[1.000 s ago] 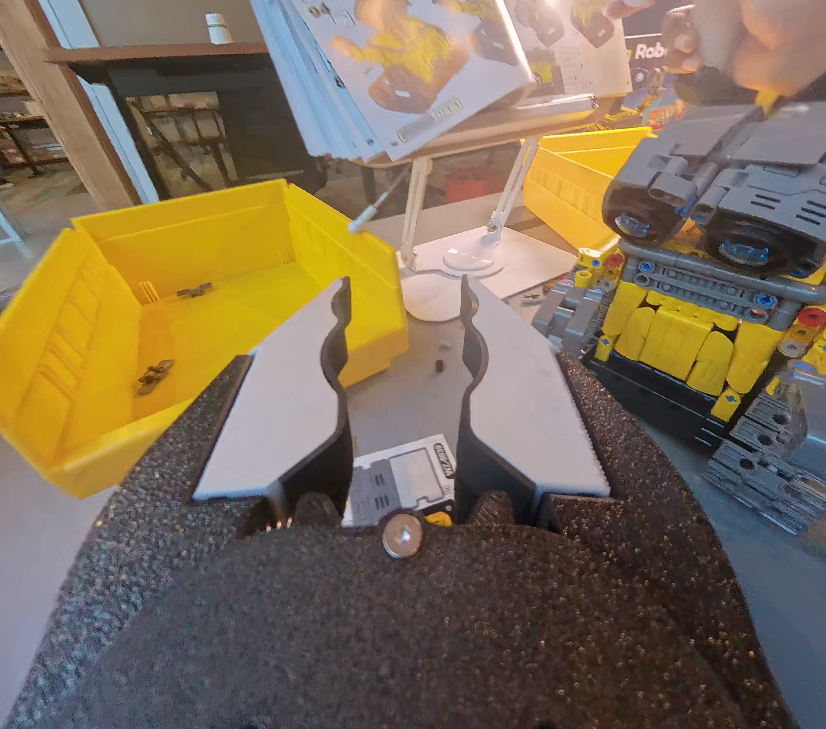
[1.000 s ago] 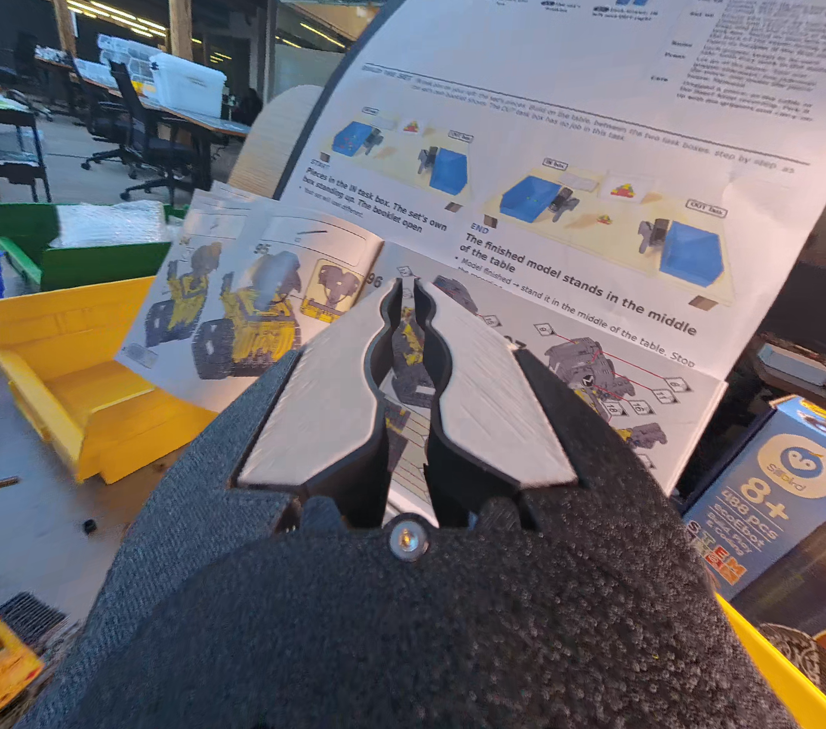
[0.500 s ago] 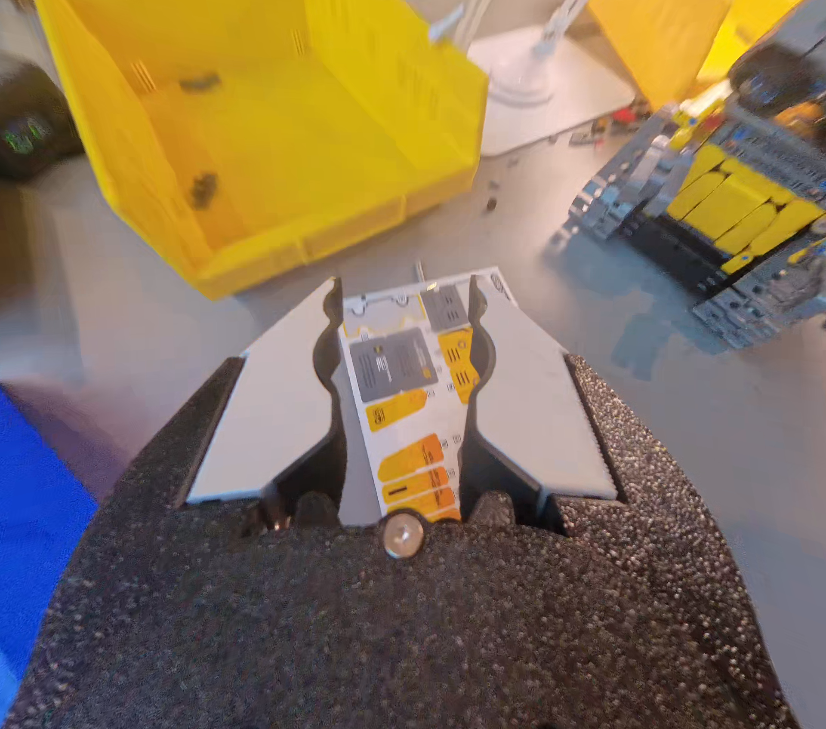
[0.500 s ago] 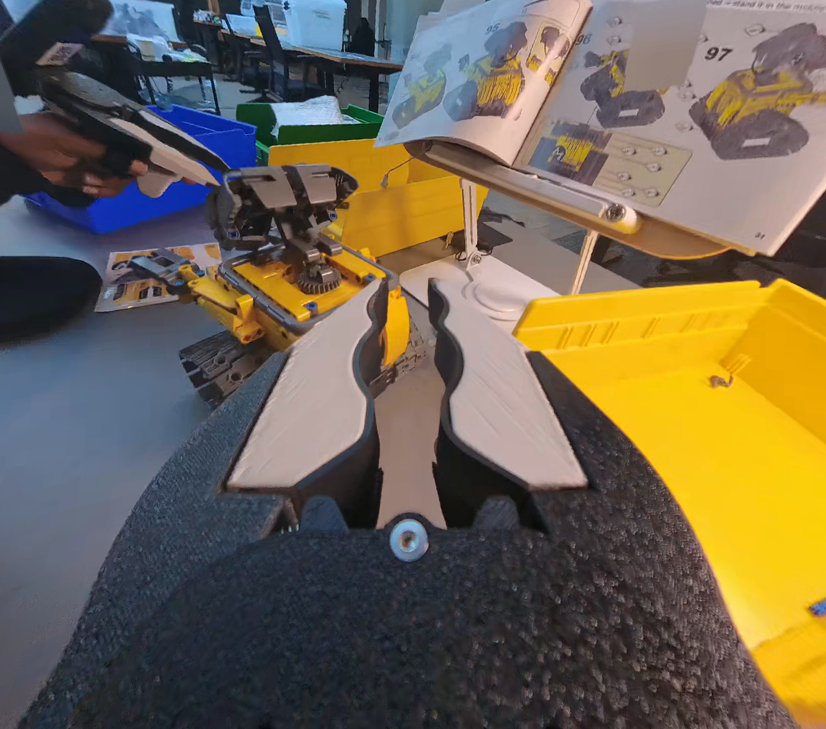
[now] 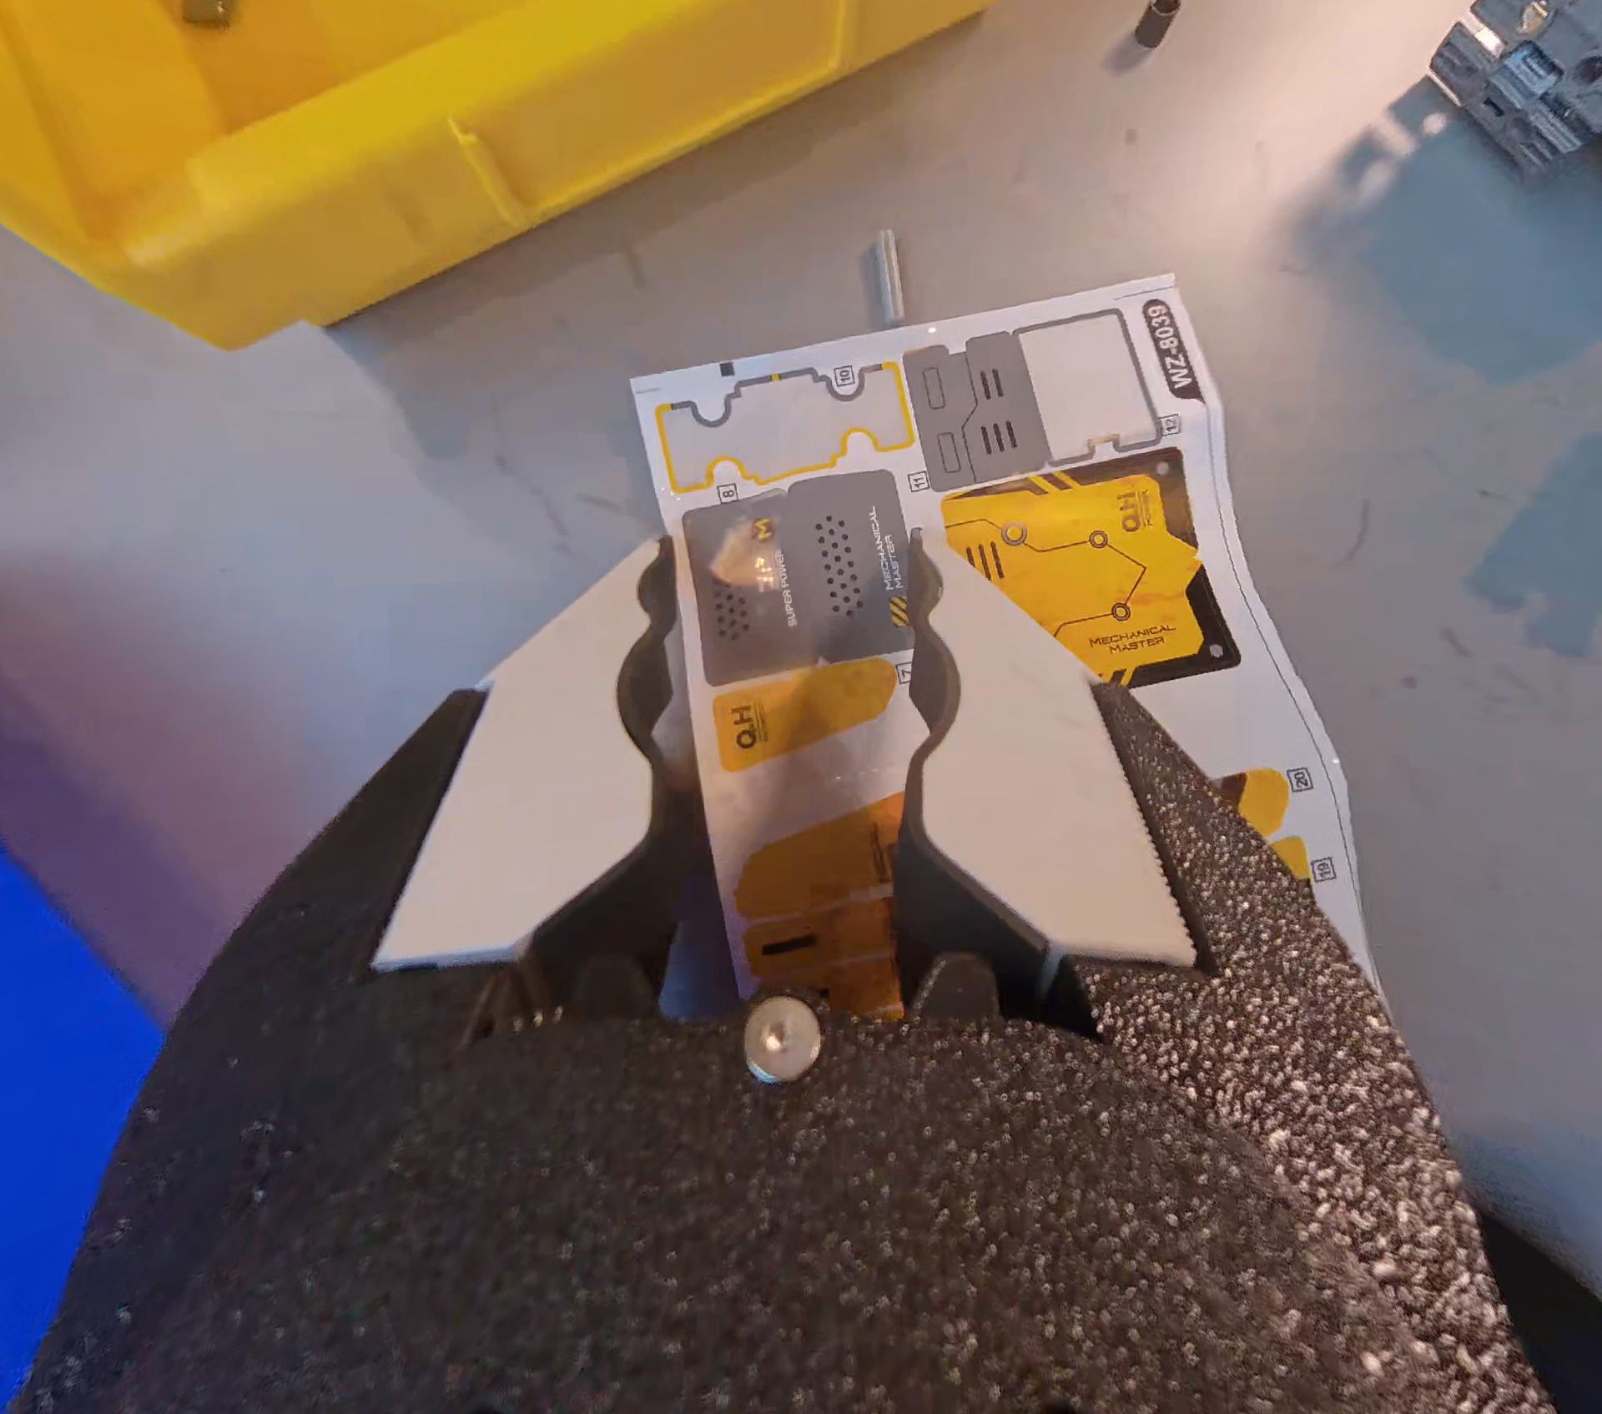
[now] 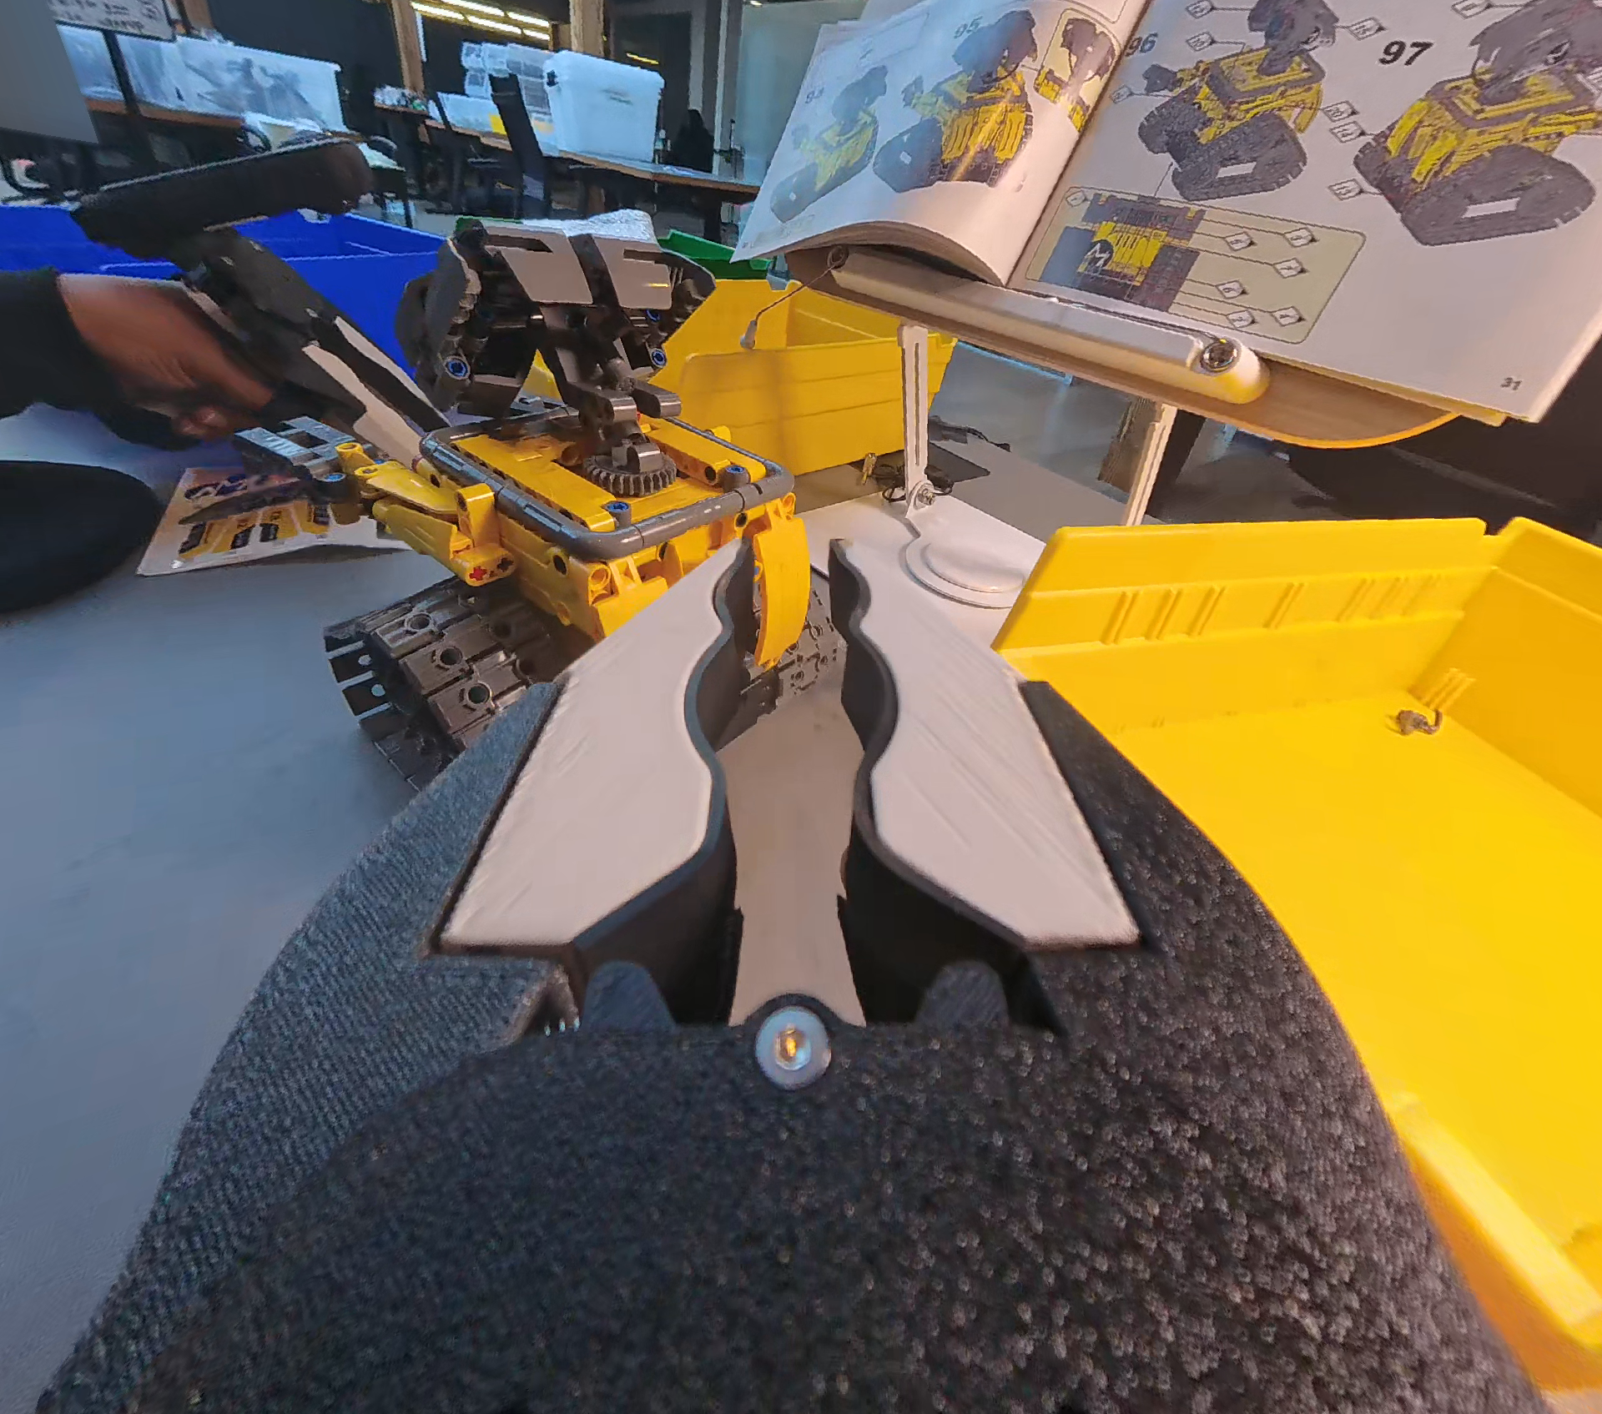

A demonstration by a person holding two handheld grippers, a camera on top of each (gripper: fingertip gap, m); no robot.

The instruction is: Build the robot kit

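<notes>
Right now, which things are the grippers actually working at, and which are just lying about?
At the grippers: left gripper, open over the sticker sheet; right gripper, open, facing the brick robot model.
Lying about: yellow bin, loose black pin, booklet on its stand, second yellow bin.

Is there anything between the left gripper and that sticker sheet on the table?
Nothing visible. The left gripper hangs open right above the sticker sheet, which lies flat on the grey table. A small grey pin lies just beyond the sheet's far edge.
</notes>
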